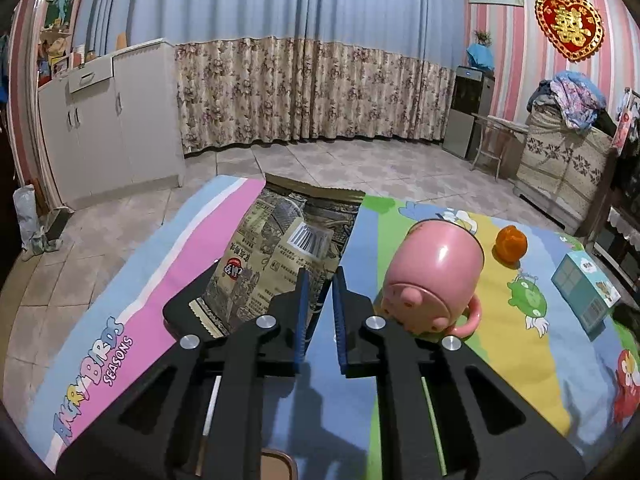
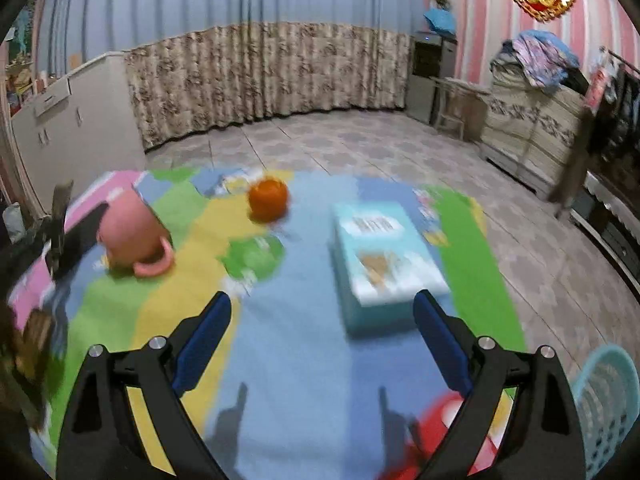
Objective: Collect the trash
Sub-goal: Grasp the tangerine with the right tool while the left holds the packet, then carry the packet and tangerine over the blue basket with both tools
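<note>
In the left wrist view my left gripper (image 1: 322, 280) is shut on the right edge of a printed brown snack bag (image 1: 276, 248), held over the cartoon-print tablecloth (image 1: 120, 320). An upturned pink mug (image 1: 434, 276), an orange peel (image 1: 511, 243) and a small teal box (image 1: 584, 290) lie to its right. In the blurred right wrist view my right gripper (image 2: 322, 312) is open and empty above the cloth, with the teal box (image 2: 380, 256) just ahead between its fingers, the orange peel (image 2: 268, 198) farther off and the mug (image 2: 134, 232) at the left.
A light blue perforated basket (image 2: 608, 400) stands off the table's right front corner. Tiled floor (image 2: 360, 148) surrounds the table. White cabinets (image 1: 112, 120) stand at the left and a covered cabinet (image 1: 560, 168) at the right.
</note>
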A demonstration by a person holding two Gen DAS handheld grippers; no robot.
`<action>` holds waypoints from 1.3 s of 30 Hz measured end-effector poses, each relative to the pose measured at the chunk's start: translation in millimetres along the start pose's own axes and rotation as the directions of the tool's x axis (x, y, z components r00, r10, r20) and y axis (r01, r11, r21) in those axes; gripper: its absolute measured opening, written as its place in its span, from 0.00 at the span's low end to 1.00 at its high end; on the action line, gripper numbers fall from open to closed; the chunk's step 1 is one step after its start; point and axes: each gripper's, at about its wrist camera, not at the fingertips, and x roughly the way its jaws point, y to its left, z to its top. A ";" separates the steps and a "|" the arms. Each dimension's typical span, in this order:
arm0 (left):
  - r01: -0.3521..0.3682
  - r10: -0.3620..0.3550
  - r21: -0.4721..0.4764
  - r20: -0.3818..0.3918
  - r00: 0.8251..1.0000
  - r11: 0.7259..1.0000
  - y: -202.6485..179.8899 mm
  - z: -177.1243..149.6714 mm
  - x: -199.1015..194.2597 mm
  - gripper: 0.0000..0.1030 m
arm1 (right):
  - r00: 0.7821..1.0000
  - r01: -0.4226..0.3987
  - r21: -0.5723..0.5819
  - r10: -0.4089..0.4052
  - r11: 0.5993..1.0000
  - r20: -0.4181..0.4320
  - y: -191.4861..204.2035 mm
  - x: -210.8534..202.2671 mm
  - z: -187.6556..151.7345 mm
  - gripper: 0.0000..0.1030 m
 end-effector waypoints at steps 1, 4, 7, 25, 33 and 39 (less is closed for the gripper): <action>-0.004 0.004 0.000 0.003 1.000 1.000 -0.1 0.4 0.1 0.10 | 1.000 0.005 -0.017 -0.005 1.000 0.009 9.6 11.6 10.6 0.88; -0.008 0.008 -0.010 0.006 1.000 1.000 1.0 -0.5 1.0 0.10 | 1.000 0.000 -0.029 0.000 1.000 -0.003 25.6 41.7 30.2 0.88; -0.011 0.011 -0.008 0.009 1.000 1.000 1.8 0.9 1.1 0.10 | 0.999 0.017 -0.030 -0.018 0.999 -0.035 35.7 74.9 44.4 0.88; -0.039 0.039 0.016 0.004 0.999 0.999 -2.0 -3.5 7.1 0.10 | 0.985 -0.034 -0.073 0.021 0.997 -0.169 49.2 158.1 63.5 0.37; -0.042 0.042 0.017 0.016 0.999 0.999 -5.1 -2.4 7.2 0.10 | 0.996 -0.093 -0.044 0.092 0.995 -0.015 13.2 29.1 53.6 0.36; -0.047 0.044 0.063 0.061 0.997 0.997 -21.3 0.9 -4.5 0.08 | 0.999 0.001 0.018 -0.001 1.000 0.033 -62.1 -82.0 9.2 0.36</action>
